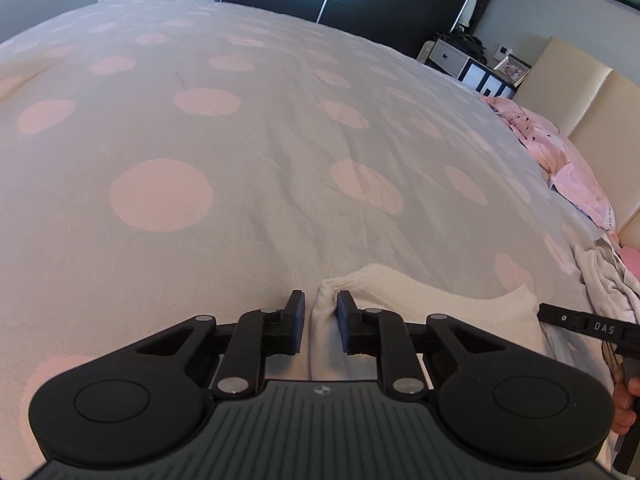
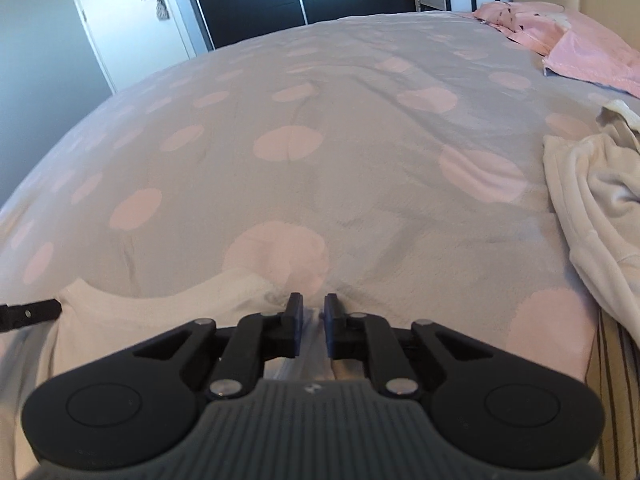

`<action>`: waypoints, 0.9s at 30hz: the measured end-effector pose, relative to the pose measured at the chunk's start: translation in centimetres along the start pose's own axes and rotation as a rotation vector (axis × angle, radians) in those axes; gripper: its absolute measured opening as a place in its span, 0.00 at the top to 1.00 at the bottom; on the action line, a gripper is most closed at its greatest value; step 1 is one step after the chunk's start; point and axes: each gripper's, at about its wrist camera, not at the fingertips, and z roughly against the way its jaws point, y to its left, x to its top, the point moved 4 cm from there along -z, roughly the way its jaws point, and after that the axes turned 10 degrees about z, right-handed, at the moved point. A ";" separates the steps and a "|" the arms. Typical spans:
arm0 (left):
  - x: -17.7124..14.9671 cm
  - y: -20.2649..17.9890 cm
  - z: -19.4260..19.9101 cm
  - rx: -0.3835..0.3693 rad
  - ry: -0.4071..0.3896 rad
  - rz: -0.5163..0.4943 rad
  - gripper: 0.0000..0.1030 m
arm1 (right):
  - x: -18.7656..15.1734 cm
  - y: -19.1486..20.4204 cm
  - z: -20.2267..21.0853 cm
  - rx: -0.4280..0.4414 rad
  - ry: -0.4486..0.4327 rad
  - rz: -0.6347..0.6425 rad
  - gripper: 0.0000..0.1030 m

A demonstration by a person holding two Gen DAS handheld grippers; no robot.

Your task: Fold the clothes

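The white garment [image 1: 400, 320] lies flat at the near edge of the bed [image 1: 240, 160], and I judge I am at the step of taking its two upper corners: my left claw [image 1: 321, 314] has a bunched corner of it between its nearly closed pads, and my right claw [image 2: 313, 322] pinches the other corner in a narrow gap. Next I must hold both grips firm and lift evenly to fold it over. Only the right view shows the whole pile of pale clothes [image 2: 592, 200] waiting beside, while only the left view shows my hand [image 1: 626, 400] on the other handle.
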 end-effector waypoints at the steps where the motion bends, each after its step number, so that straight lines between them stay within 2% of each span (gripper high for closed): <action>1: 0.1 -0.2 0.5 -0.004 -0.016 -0.022 0.81 | 0.2 -0.1 0.5 -0.004 -0.002 0.003 0.67; 2: 0.3 -0.4 1.0 -0.007 -0.031 -0.045 0.78 | 0.5 -0.2 1.0 -0.011 -0.004 0.015 0.66; 7: 0.8 -0.9 4.1 -0.022 -0.052 -0.118 0.78 | 1.2 -0.3 4.1 0.012 -0.012 0.062 0.61; 14: -0.4 -3.2 9.8 -0.017 -0.036 -0.288 0.75 | -0.3 1.8 8.6 0.068 0.077 0.186 0.54; 19: -2.5 -5.8 15.4 -0.030 -0.024 -0.379 0.74 | -1.9 3.7 13.9 0.113 0.109 0.211 0.53; 21: -3.5 -6.8 17.7 -0.037 -0.026 -0.408 0.74 | -2.5 4.5 16.4 0.130 0.112 0.218 0.50; 27: -8.1 -9.4 25.4 -0.077 -0.005 -0.516 0.72 | -5.4 6.4 24.6 0.203 0.101 0.222 0.45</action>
